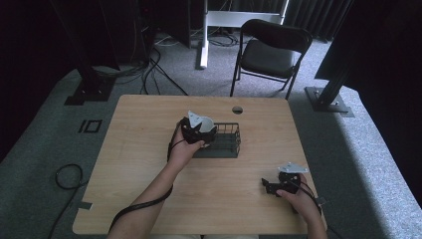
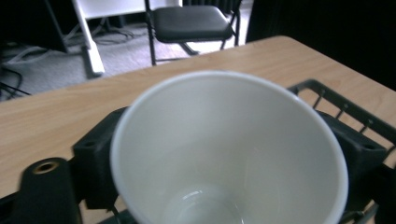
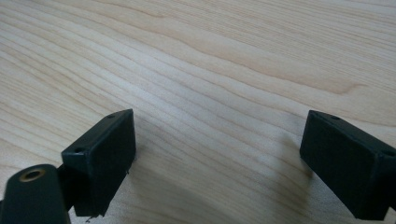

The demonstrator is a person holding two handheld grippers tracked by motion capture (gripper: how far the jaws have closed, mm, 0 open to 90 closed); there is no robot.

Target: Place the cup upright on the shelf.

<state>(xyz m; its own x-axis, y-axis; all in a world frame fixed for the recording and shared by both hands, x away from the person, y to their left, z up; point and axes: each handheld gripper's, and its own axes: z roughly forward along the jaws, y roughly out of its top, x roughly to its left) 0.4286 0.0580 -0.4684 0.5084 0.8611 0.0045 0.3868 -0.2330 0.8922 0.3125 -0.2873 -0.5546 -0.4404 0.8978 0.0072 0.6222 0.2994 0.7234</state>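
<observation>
Left gripper [image 1: 203, 130] is clamping a white paper cup [image 2: 229, 149], jaws pressing on opposite sides of the cup wall just below the rim. In the high view the cup [image 1: 208, 125] is sitting at the left end of the black wire basket [image 1: 230, 142], which is standing mid-table on the wooden table [image 1: 149, 164]; can't tell from these shots whether the cup bottom is touching the basket floor or hanging just above it. My read: this is the placing step, cup going into the basket, or possibly being lifted out, the frames aren't settling which. If placing, next move is calling for a straight lowering until the base is seated, then a slow widening of the jaws so the light cup isn't tipping or sticking to a pad, then a vertical pull-out clear of the basket wall [image 2: 355, 112]. Cup itself: plain white, tapered, open end facing the left gripper's camera, empty, rim round and not crushed, so the grip is looking gentle. Thin paper, so it's going to deform easily under more squeeze. Right gripper [image 1: 278, 185] is resting near the table's front right corner, well apart from the basket, jaws spread wide with bare wood [image 3: 210, 93] between them, holding nothing.
</observation>
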